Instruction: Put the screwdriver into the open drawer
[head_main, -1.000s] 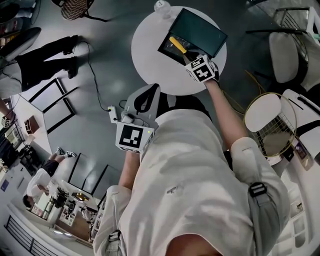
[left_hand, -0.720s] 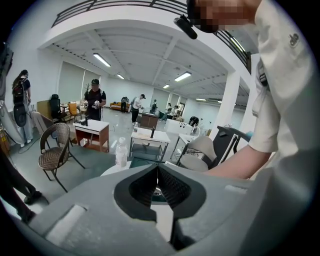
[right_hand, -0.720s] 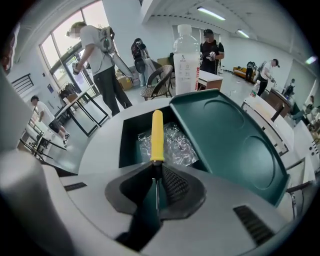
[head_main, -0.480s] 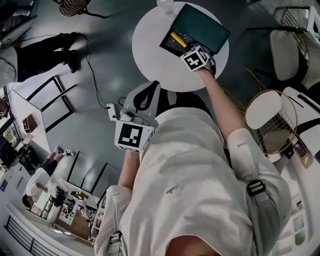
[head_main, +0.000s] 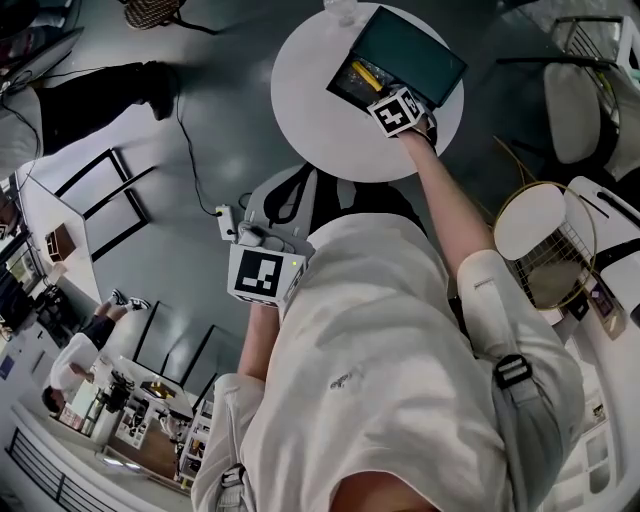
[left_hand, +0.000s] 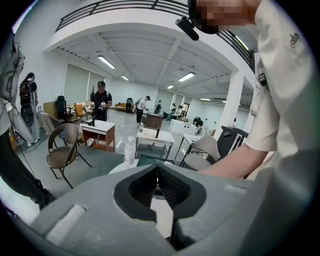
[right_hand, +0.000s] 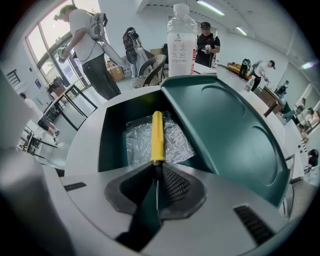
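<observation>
Squarely, screwdriver (right_hand: 157, 134) shaft between right gripper (right_hand: 155, 169) fingers (right_hand: 175, 184) — handle over drawer (right_hand: 112, 141)

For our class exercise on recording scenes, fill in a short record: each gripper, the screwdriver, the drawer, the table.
Right gripper: shut on the screwdriver shaft
Screwdriver: yellow handle out over the drawer
Drawer: open, dark green, crinkled clear plastic inside
Left gripper: shut, empty, away from the table
Table: round, white; clear bottle behind the drawer

Right tongs (head_main: 386, 98) with screwdriver (head_main: 362, 75) at drawer (head_main: 342, 90)
</observation>
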